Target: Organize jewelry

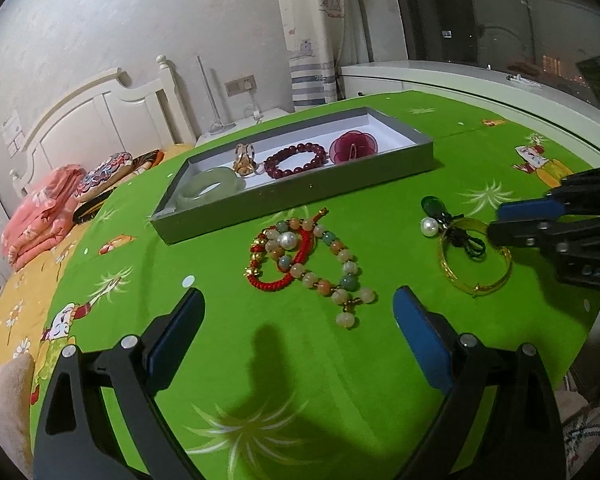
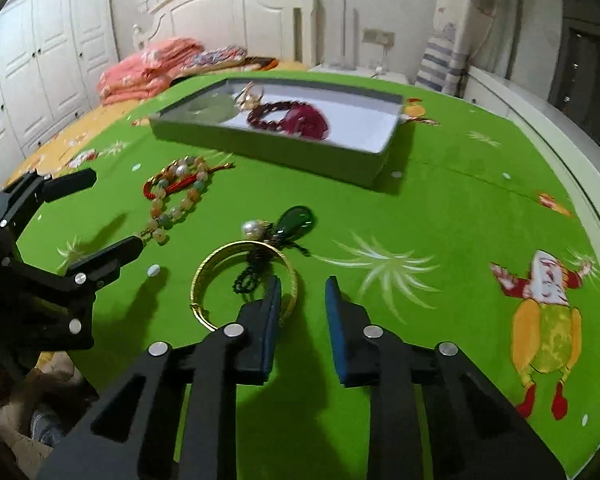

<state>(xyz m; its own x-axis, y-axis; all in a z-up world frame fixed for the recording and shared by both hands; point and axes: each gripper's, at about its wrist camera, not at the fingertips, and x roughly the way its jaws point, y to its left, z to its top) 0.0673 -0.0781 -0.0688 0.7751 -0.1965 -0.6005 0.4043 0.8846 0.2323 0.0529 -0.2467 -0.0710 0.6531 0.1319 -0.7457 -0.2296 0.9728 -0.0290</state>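
A grey tray (image 1: pixel 300 194) (image 2: pixel 260 148) at the back of the green table holds a jade bangle (image 1: pixel 212 188), a dark red bead bracelet (image 1: pixel 296 158) and a red flower clip (image 1: pixel 354 146). In front of it lie a pastel bead bracelet (image 1: pixel 348 268) (image 2: pixel 180 208) tangled with a red braided one (image 1: pixel 268 284). My left gripper (image 1: pixel 298 304) (image 2: pixel 104 212) is open just short of that pile. To the right a gold bangle (image 1: pixel 476 286) (image 2: pixel 204 276) lies under a green pendant (image 1: pixel 432 205) (image 2: pixel 298 220) and a pearl (image 2: pixel 251 228). My right gripper (image 2: pixel 303 292) (image 1: pixel 496 222) is open, straddling the bangle's near rim.
The green cartoon-print cloth (image 1: pixel 300 380) covers a round table whose edge curves close on the right (image 2: pixel 596 240). A bed with folded pink bedding (image 1: pixel 40 216) (image 2: pixel 148 68) lies behind on the left, with white wardrobes (image 2: pixel 40 60) beyond.
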